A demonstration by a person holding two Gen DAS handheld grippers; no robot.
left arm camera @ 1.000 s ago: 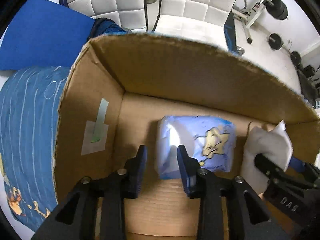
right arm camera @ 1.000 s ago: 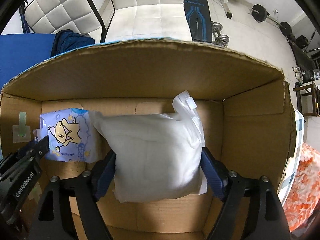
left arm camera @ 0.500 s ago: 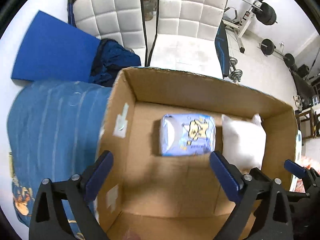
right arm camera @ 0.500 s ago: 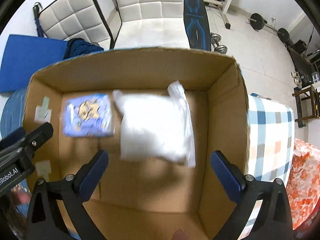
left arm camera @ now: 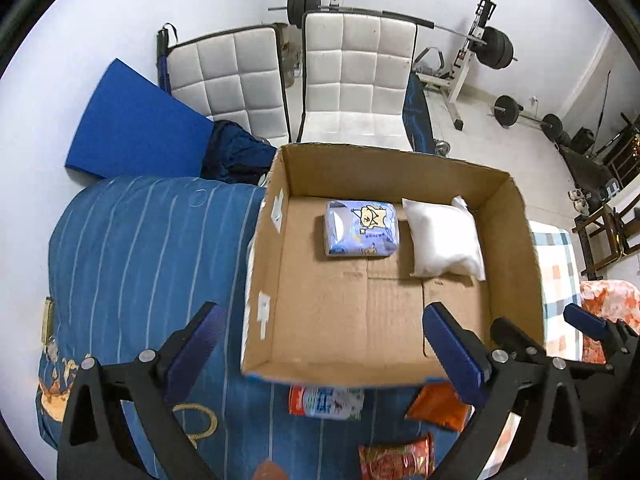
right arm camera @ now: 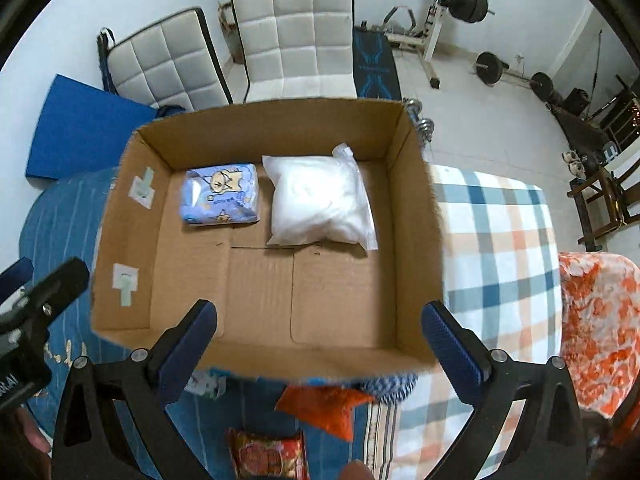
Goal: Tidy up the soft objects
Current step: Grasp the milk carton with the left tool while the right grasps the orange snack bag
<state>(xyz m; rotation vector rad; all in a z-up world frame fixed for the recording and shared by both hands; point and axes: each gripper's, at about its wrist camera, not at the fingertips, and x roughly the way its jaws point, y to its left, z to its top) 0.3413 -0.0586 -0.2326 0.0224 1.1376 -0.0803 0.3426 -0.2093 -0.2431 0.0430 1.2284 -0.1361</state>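
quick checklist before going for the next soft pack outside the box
1. Left gripper open, nothing held: ok.
2. Right gripper open, nothing held: ok.
3. Blue cartoon pack lies flat in the cardboard box: ok.
4. White bag beside it, inside the box: ok.
5. Bare box floor in front of both for more items: ok.
6. Orange pack in reach, unobstructed: cannot tell, the box's near wall partly hides it.
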